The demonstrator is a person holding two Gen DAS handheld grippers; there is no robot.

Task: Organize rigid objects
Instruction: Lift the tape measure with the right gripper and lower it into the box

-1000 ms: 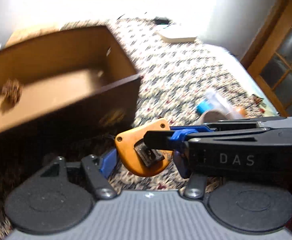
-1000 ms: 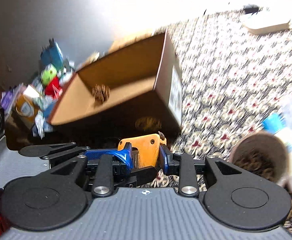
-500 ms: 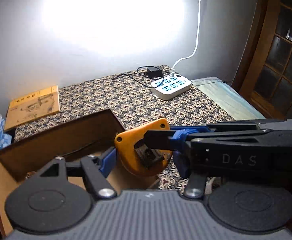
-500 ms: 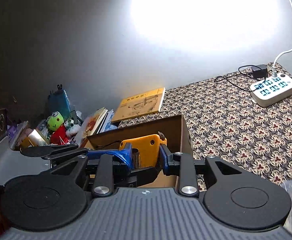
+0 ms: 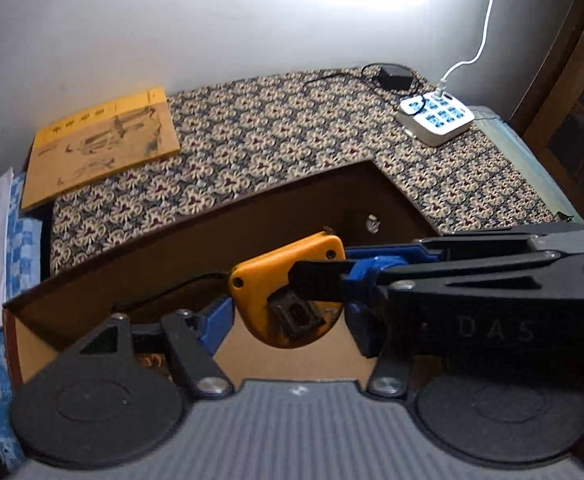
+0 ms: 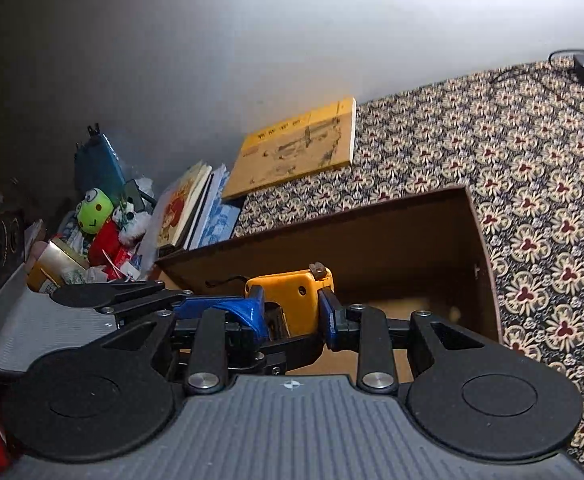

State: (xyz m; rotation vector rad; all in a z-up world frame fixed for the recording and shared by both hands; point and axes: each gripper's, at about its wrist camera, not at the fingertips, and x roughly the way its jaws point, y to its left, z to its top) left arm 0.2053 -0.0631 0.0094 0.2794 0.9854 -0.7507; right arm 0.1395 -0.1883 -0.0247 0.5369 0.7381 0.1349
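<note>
A yellow book [image 5: 102,152] is laid flat on the patterned cloth [image 5: 292,120] at the far left, against the wall. A white power strip [image 5: 435,119] is seen far right, with a black adapter [image 5: 392,77] behind it. Books [image 6: 188,208] and a green frog toy [image 6: 94,212] are heaped at the left.

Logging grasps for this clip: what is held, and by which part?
Both grippers, left and right, clamp the orange tape measure by its flat sides.

orange tool [image 5: 280,280], brown box [image 5: 212,240], floral-patterned cloth [image 5: 292,128]
</note>
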